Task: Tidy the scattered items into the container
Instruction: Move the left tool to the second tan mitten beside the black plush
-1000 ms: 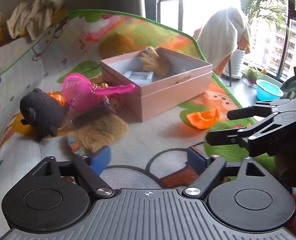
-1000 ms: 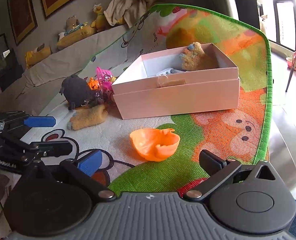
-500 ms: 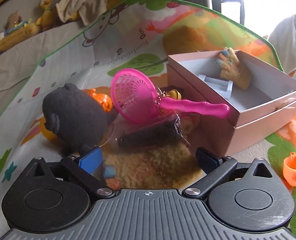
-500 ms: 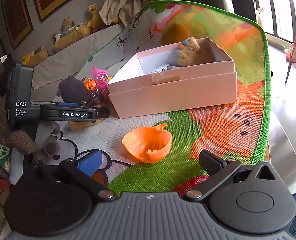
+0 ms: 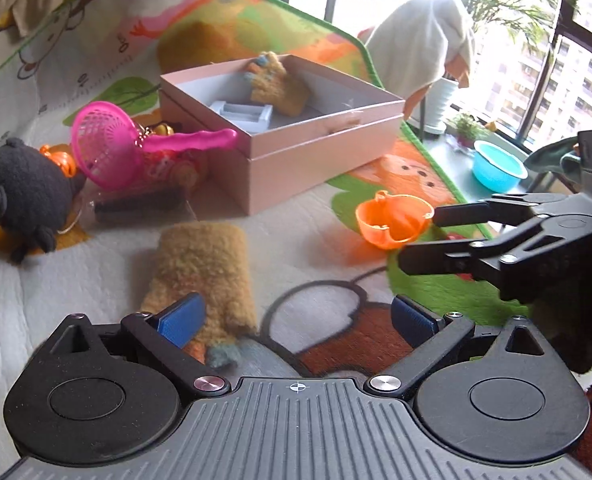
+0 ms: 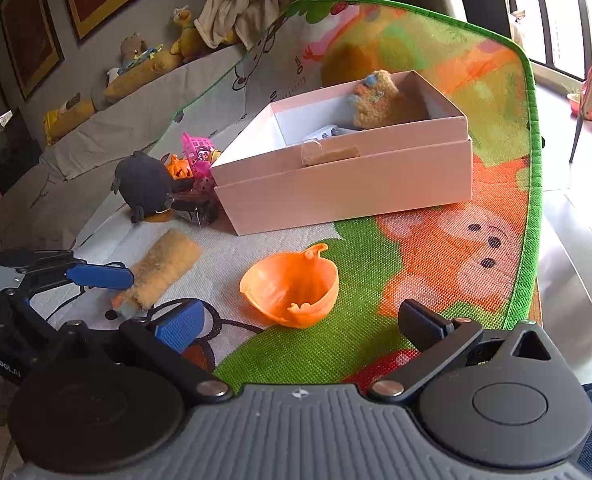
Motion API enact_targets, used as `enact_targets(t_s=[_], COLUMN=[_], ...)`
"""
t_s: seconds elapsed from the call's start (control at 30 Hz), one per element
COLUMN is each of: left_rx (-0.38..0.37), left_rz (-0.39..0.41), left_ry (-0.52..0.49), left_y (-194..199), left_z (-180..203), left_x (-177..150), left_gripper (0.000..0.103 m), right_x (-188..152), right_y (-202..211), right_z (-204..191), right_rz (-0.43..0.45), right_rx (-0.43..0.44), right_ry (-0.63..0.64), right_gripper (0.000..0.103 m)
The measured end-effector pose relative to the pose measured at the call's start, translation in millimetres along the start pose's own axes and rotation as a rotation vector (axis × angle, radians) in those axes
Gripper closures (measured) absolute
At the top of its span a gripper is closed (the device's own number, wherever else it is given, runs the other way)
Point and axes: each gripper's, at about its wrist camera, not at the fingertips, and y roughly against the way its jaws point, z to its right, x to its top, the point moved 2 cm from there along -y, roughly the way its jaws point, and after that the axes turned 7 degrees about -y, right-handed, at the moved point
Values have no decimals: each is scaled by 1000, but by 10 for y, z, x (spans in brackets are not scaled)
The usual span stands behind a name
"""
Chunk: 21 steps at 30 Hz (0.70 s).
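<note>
A pink box [image 5: 316,148] [image 6: 348,184] stands open on the play mat; it holds a fuzzy tan toy [image 5: 277,88] [image 6: 380,100] and a small white piece [image 5: 243,114]. A fuzzy tan sock-like toy [image 5: 203,268] [image 6: 163,268] lies in front of my open left gripper [image 5: 296,316], partly between its fingers; the gripper also shows in the right wrist view [image 6: 75,276]. An orange pumpkin-shaped bowl [image 6: 291,292] [image 5: 392,220] lies just ahead of my open right gripper [image 6: 304,324], which also shows in the left wrist view [image 5: 420,236].
Left of the box lie a pink toy net [image 5: 107,148], a black plush [image 5: 19,196] [image 6: 143,184], a small orange pumpkin [image 5: 59,158] and a dark packet [image 5: 139,204]. The mat's green edge [image 6: 532,184] ends at right. A blue basin [image 5: 496,166] sits on the floor beyond.
My left gripper has swung back right and drawn away from the toy pile; the tan sock now lies at its fingers. My right gripper has edged closer to the orange bowl.
</note>
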Motion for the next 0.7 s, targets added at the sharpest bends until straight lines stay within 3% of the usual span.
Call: enact_targets(t_s=[0.13,0.3,0.4,0.6,0.7], left_rx=[148,249,244,240,209], left_rz=[26,24,-10,19,36], left_ry=[20,63,87,123,94], left_y=[22,-54,-82,-32,-37], left_z=[-41,-239,-282,-218,-83], left_x=[-3,26,-32,-118,-111], left_gripper=[1,2,19,20,29], right_x=[-1,2,10,11,-12], right_y=[-18,-28,-17,-11,-36], right_z=[-18,-14,17,19,-62], right_rz=[-11,-22,-25,-25,-34], right_rx=[-8,0,19,24,-17], right_ry=[16,33,21,16,63], right_gripper=[0,0,0,0,0])
